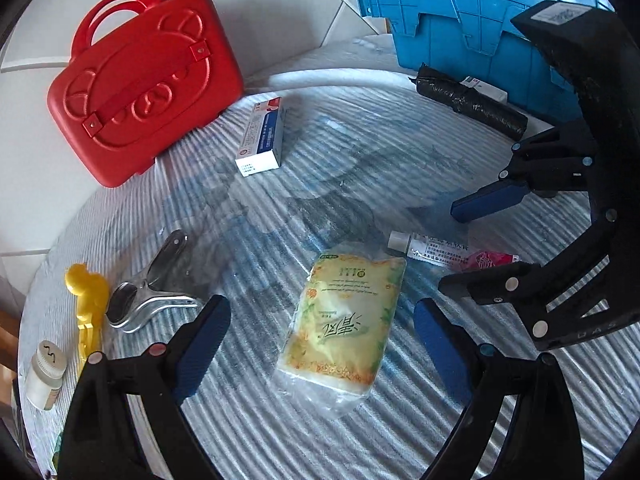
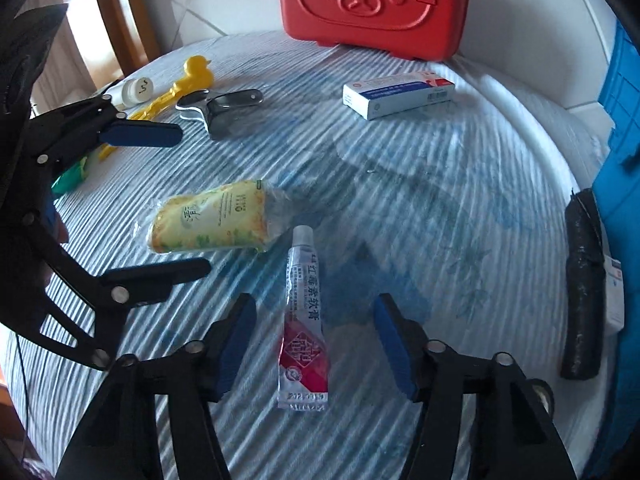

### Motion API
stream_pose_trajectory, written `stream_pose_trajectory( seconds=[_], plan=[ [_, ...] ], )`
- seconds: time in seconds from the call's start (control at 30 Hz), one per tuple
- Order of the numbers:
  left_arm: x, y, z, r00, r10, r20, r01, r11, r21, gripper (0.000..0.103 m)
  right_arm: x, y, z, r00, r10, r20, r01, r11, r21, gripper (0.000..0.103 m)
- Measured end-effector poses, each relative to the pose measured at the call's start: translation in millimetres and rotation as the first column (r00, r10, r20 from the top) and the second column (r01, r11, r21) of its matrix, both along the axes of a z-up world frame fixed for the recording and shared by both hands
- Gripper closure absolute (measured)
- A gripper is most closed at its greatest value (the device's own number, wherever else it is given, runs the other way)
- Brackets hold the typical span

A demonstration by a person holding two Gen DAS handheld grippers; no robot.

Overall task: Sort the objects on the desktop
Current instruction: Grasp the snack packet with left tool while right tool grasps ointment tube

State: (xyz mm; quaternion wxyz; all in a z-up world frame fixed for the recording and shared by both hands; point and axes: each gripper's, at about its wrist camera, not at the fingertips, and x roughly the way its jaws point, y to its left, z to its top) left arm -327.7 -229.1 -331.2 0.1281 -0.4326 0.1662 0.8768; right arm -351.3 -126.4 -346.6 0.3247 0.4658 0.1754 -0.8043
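White-and-red ointment tube point(image 2: 304, 320) lying on striped blue-white cloth point(image 2: 400, 208), between the parted, untouching pads of the right gripper point(image 2: 316, 344). Yellow tissue pack point(image 1: 344, 320) beside it, between the wide-spread left gripper point(image 1: 320, 340) fingers, ungrasped.

Stood draped in a striped blue-and-white cloth point(image 1: 280, 216), glossy and faintly printed in darker blue, over the pale counter point(image 2: 560, 128). Was backed by white tiles point(image 1: 280, 0) with grey joints. Was flanked by a curved wooden frame point(image 2: 116, 20).
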Motion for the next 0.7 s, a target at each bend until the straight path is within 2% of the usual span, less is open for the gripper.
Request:
stream_pose_trajectory(
  seconds=[0.1,0.23,0.3,0.33,0.37,0.57,0.7],
  plan=[
    [-8,-2,-9,0.999,0.033,0.037,-0.033,0.999,-0.002,0.018,4,-2,1,1.000,0.015,-0.026,-0.015,1.000,0.020,0.059],
    [-16,-7,-13,0.996,0.070,0.056,-0.072,0.996,0.043,0.028,10,-1,3,0.999,0.016,-0.048,-0.015,1.000,0.021,0.061],
    [-17,-8,-14,0.995,0.087,0.055,-0.090,0.995,0.051,0.037,11,-1,1,0.999,0.007,-0.041,-0.007,1.000,0.014,0.068],
    [-17,-9,-13,0.993,0.097,0.061,-0.100,0.993,0.060,0.053,13,-1,2,0.999,0.011,-0.038,-0.011,1.000,0.015,0.073],
    [-17,-10,-12,0.992,0.103,0.069,-0.108,0.992,0.068,0.065,14,-1,3,0.999,0.012,-0.032,-0.012,1.000,0.013,0.085],
    [-5,-15,-2,0.988,0.150,0.039,-0.152,0.987,0.043,0.081,14,7,0,0.999,-0.041,0.026,0.041,0.998,-0.039,0.085],
    [3,-21,11,0.983,0.185,0.007,-0.185,0.982,0.047,0.085,19,12,4,0.997,-0.067,0.028,0.069,0.996,-0.058,0.085]
  ],
)
